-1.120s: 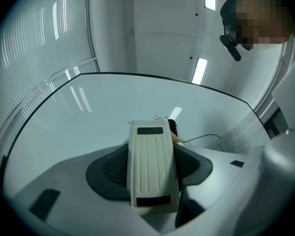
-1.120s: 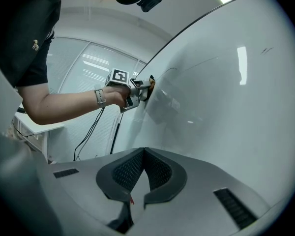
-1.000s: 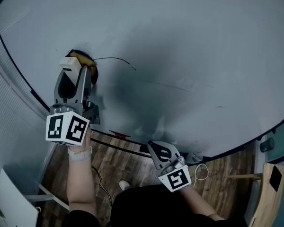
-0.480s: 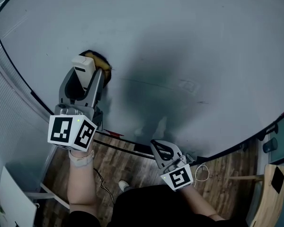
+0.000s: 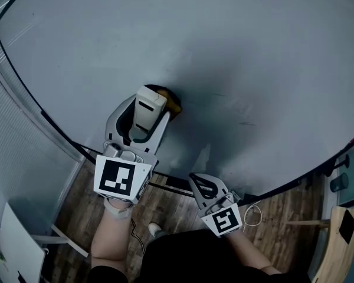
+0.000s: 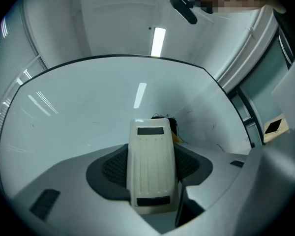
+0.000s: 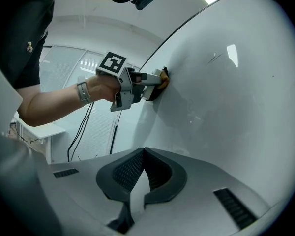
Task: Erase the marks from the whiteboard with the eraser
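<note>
The whiteboard [image 5: 236, 34] fills most of the head view. My left gripper [image 5: 157, 102] is shut on the eraser [image 5: 170, 101], a cream-backed block [image 6: 150, 166] with a dark and yellowish pad pressed flat against the board's lower middle. Faint grey traces [image 5: 243, 112] lie on the board to the right of the eraser. From the right gripper view, the left gripper [image 7: 148, 84] and the eraser [image 7: 162, 79] show side-on against the board [image 7: 236, 112]. My right gripper [image 5: 196, 183] hangs low below the board's bottom edge, shut with nothing in it [image 7: 143, 154].
The board's dark bottom frame [image 5: 165, 183] runs just above the right gripper. Below it lies wooden floor [image 5: 76, 214] with a white cable loop [image 5: 251, 214]. Window blinds [image 5: 9, 122] stand at the left, a white table corner [image 5: 15, 246] at lower left, and a wooden chair [image 5: 336, 237] at lower right.
My left gripper has slid the eraser rightward and downward across the board. The thin black line beside it one second ago is gone. The right gripper has barely moved.
</note>
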Available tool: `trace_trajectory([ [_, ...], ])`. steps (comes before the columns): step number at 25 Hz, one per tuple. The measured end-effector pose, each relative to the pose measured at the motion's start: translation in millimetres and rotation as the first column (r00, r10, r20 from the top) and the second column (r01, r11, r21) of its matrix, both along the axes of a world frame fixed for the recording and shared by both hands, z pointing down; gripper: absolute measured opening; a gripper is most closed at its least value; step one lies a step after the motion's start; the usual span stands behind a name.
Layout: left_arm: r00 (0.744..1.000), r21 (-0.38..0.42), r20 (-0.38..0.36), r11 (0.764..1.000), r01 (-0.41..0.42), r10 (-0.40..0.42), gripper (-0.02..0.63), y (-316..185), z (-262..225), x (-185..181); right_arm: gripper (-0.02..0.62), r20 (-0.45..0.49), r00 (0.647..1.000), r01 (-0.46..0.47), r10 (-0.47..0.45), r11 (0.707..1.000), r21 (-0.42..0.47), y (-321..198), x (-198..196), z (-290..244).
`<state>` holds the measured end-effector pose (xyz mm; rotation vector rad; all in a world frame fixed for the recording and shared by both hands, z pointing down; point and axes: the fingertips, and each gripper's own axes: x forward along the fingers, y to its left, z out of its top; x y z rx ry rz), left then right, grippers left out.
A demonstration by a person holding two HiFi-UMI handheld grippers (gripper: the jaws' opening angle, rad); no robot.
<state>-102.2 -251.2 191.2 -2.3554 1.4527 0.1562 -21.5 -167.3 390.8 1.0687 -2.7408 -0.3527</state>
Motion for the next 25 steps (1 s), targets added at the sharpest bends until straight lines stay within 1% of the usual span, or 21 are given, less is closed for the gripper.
trace_trajectory([
  [2,1.0,-0.023,0.03,1.0,0.01,-0.009,0.265,-3,7,-4,0.028,0.0,1.0,0.004,-0.004,1.0,0.001,-1,-6,-4],
  [4,0.999,-0.033,0.032,0.999,0.022,-0.021,0.265,-2,11,-3,0.026,-0.004,1.0,0.007,-0.007,1.0,-0.001,3,-2,-2],
  [6,0.999,-0.046,-0.011,0.998,0.032,-0.032,0.265,-1,16,-7,0.027,-0.009,1.0,0.008,-0.008,1.0,-0.006,8,6,4],
  [9,0.996,-0.057,-0.077,0.997,0.046,-0.05,0.265,-11,23,-35,0.028,-0.012,1.0,0.003,-0.003,1.0,-0.014,11,16,12],
  [12,0.993,-0.065,-0.11,0.997,0.039,-0.046,0.265,-17,21,-45,0.028,-0.014,1.0,-0.003,0.003,1.0,-0.02,13,32,15],
  [13,0.991,-0.067,-0.123,0.996,0.05,-0.058,0.265,-20,21,-55,0.028,-0.014,1.0,-0.004,0.004,1.0,-0.022,12,30,15],
  [17,0.969,-0.087,-0.221,0.992,0.093,-0.11,0.267,-33,26,-134,0.028,-0.031,1.0,0.001,-0.002,0.999,-0.033,10,-10,19],
  [19,0.958,-0.095,-0.251,0.988,0.121,-0.141,0.267,-37,31,-162,0.028,-0.037,0.999,0.003,-0.004,0.999,-0.036,10,-19,21],
  [22,0.941,-0.103,-0.283,0.982,0.159,-0.183,0.267,-43,38,-190,0.028,-0.044,0.999,0.002,-0.004,0.999,-0.044,7,-25,24],
  [25,0.927,-0.089,-0.335,0.985,0.145,-0.167,0.267,-46,37,-202,0.028,-0.053,0.999,0.004,-0.007,0.999,-0.052,4,-32,28],
])
